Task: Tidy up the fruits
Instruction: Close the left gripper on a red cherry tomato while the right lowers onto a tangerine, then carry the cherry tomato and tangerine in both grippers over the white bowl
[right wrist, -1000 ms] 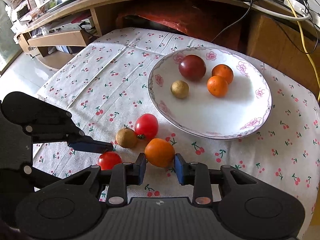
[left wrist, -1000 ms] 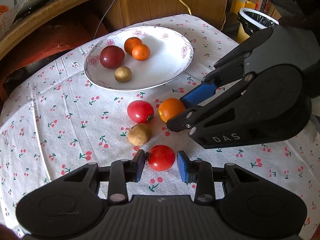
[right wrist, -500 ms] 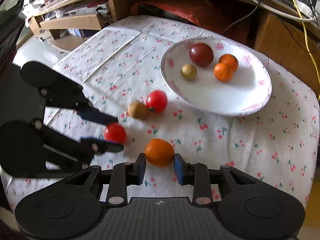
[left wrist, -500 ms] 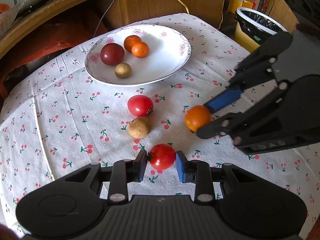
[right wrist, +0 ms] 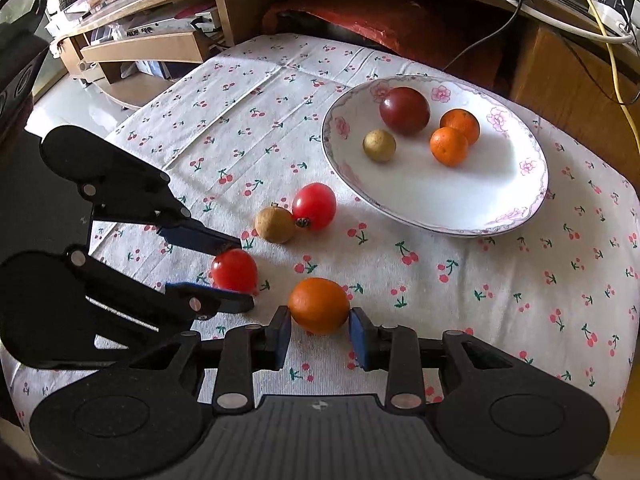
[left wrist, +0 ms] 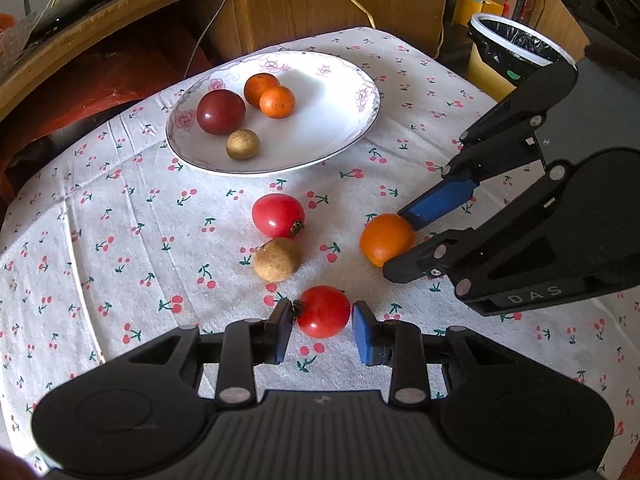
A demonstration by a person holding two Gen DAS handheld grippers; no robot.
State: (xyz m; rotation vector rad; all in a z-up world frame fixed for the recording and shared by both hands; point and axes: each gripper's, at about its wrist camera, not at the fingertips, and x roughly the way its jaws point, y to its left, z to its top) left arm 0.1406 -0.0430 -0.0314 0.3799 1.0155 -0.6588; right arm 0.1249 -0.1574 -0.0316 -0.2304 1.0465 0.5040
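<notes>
Fruits split two ways: left gripper point(left wrist: 322, 326) pinches red tomato point(left wrist: 323, 311), right gripper point(right wrist: 319, 330) pinches orange fruit point(right wrist: 319, 305), both apparently lifted just off tablecloth point(right wrist: 500, 280). Plate point(right wrist: 516, 216) lies ahead, right gripper seemingly nearer.

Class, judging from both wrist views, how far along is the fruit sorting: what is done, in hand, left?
Done: four fruits lie in the plate. In hand: the left gripper is shut on a red tomato, the right gripper on an orange fruit. Left: a second tomato and a brown fruit on the tablecloth.
</notes>
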